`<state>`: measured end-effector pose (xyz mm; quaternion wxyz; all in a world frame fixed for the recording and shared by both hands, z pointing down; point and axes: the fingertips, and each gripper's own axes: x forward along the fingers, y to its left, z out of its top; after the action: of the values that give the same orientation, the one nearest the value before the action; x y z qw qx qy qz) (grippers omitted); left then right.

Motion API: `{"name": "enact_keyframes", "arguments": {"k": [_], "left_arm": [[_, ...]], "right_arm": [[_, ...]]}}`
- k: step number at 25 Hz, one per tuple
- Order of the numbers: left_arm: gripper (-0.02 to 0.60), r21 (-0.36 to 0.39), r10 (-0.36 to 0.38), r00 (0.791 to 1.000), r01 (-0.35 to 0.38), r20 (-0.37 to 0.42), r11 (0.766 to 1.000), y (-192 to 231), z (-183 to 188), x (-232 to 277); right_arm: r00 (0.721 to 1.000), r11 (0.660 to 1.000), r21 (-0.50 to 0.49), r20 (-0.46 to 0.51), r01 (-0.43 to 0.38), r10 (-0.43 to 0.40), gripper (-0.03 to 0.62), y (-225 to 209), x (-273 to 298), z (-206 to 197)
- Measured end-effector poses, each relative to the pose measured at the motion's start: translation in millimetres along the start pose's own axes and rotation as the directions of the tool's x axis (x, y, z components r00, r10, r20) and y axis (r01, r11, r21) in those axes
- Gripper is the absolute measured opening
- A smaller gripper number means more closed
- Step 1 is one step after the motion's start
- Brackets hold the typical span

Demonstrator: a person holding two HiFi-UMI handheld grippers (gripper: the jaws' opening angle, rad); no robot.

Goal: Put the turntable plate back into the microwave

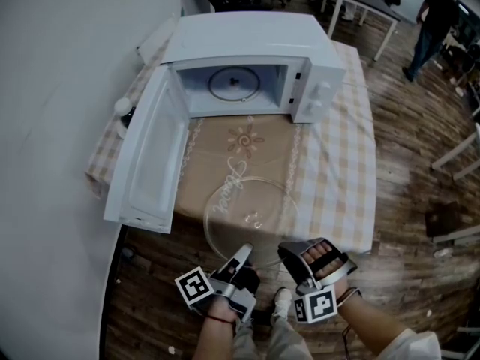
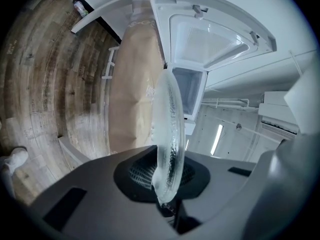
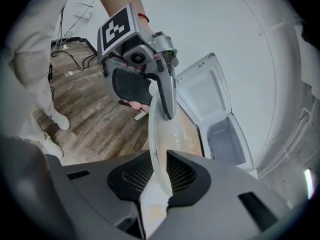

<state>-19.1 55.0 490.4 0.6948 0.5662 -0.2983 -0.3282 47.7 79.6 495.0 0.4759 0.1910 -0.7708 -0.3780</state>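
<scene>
My left gripper (image 1: 241, 258) and right gripper (image 1: 289, 258) jaws clamp the turntable plate (image 1: 251, 214), seemingly by its near rim alone, so it could pivot, slip, or strike the microwave (image 1: 247, 36).

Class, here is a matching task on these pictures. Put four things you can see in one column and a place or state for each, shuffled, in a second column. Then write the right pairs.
Things
1. glass turntable plate
2. microwave door
3. roller ring
4. person in dark clothes

Places and states
A. lies inside the microwave
B. is on the wooden floor, far from the table
C. clamped at its near rim by the left gripper and the right gripper
D. swung wide open

Pairs: 1-C, 2-D, 3-A, 4-B
</scene>
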Motion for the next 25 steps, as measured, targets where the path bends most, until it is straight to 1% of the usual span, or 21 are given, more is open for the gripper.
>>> {"name": "enact_keyframes", "arguments": {"k": [3,7,9,12,15,19,21,25], "left_arm": [[0.029,0.012,-0.012,0.999,0.011,0.046,1.000,-6,2,0],[0.031,0.055,0.020,0.991,-0.028,0.129,0.998,-7,5,-1],[0.029,0.055,0.019,0.988,-0.028,0.153,0.998,-6,5,-2],[0.029,0.032,0.030,0.987,-0.036,0.156,0.999,-1,4,-1],[0.026,0.009,0.036,0.988,-0.038,0.150,0.999,0,4,-2],[0.026,-0.007,0.024,0.990,-0.023,0.141,1.000,-4,4,0],[0.028,-0.009,0.014,0.990,-0.012,0.142,1.000,-7,4,0],[0.029,-0.006,-0.032,0.988,0.034,0.154,0.999,-13,2,0]], "right_arm": [[1.000,0.999,0.024,-0.005,0.026,-0.025,0.083,-6,-2,3],[1.000,0.999,0.041,-0.003,0.028,-0.028,0.083,-6,-2,6],[1.000,0.999,0.043,-0.014,0.023,-0.022,0.083,-3,-1,5],[0.999,1.000,0.024,-0.036,0.012,-0.011,0.084,-1,1,2],[0.999,1.000,0.008,-0.033,0.009,-0.008,0.091,1,3,3],[0.999,0.999,-0.007,-0.011,0.042,-0.042,0.089,-12,5,10],[0.998,0.997,-0.023,-0.008,0.067,-0.068,0.075,-18,3,12],[0.995,0.993,-0.056,-0.007,0.100,-0.101,0.067,-23,-1,12]]}}
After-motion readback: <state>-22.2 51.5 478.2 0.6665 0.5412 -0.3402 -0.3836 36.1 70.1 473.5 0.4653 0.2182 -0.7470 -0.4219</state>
